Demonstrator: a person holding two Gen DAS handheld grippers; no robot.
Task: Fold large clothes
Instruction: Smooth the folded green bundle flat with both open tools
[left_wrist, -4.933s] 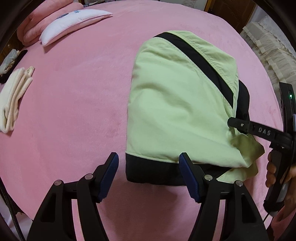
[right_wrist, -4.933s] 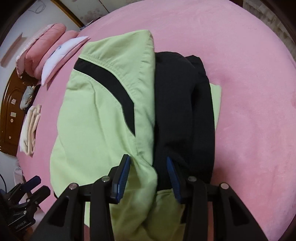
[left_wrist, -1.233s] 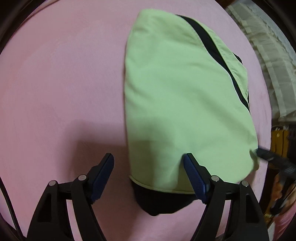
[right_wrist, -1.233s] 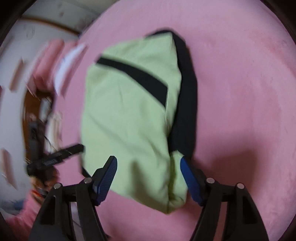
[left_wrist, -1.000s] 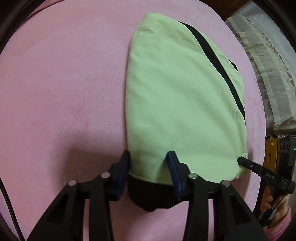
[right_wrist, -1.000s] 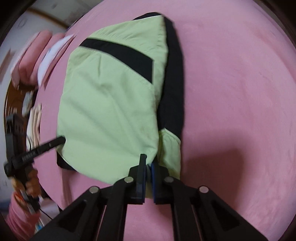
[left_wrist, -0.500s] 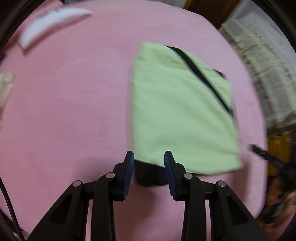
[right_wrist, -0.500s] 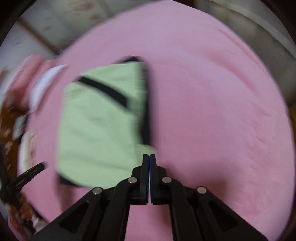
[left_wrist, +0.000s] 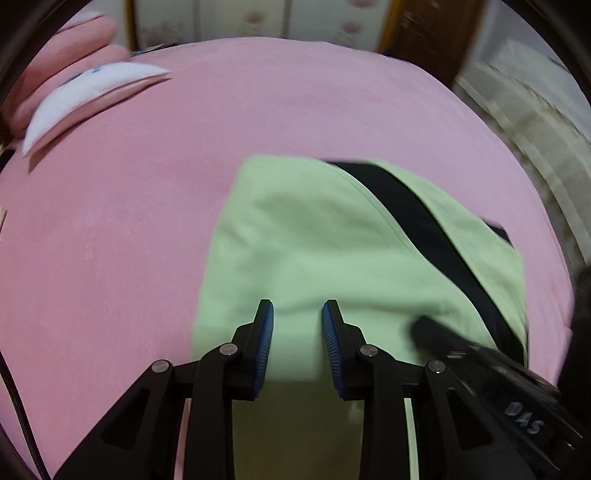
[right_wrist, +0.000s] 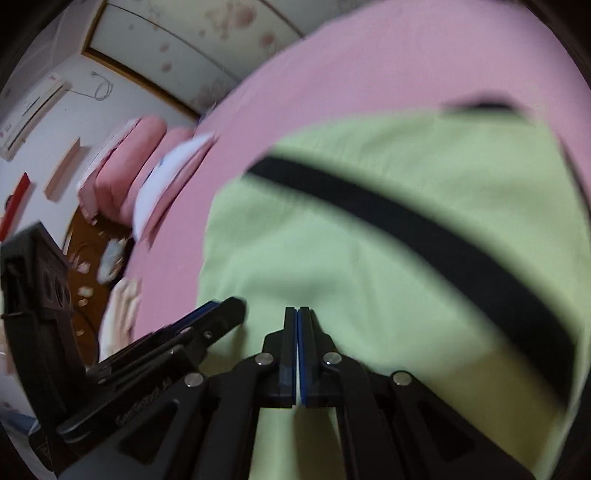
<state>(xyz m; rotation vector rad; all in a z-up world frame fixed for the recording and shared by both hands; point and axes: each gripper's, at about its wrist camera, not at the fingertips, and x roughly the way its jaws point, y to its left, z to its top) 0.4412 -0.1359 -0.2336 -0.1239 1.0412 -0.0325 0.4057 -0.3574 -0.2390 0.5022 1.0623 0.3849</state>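
Two views, taken one at a time.

From the left wrist, the left claw (left_wrist: 297, 345) hangs over the near edge of a folded light-green garment (left_wrist: 314, 258) with a black stripe (left_wrist: 421, 229) running diagonally across its top layer. Its blue-padded fingers (left_wrist: 265, 343) stand a little apart and have just been closing; green cloth fills the gap between them, but whether the pads press on a fold or merely hover above the fabric cannot be told. The garment lies flat on a pink bed (left_wrist: 147, 221), toward the right side of the cover. A white pillow (left_wrist: 88, 96) rests at the far left against rolled pink bedding (left_wrist: 74, 44). At lower right the black body of the right claw (left_wrist: 480, 362) crosses over the garment's corner, blurred.

From the right wrist, the right claw (right_wrist: 297, 332) has its two fingers pressed together with no gap. Green cloth shows behind and below them, yet nothing is visibly caught in the pads. The garment (right_wrist: 369, 258) fills most of this view, its stripe (right_wrist: 406, 229) slanting from upper left to lower right. The left claw (right_wrist: 207, 321) reaches in from the left over the garment's near edge. Beyond it, the pillow (right_wrist: 166, 173) and pink bedding (right_wrist: 125, 162) sit at the head of the bed (right_wrist: 369, 66), with a wooden headboard (right_wrist: 85, 258) and an air conditioner (right_wrist: 29, 107) on the wall.
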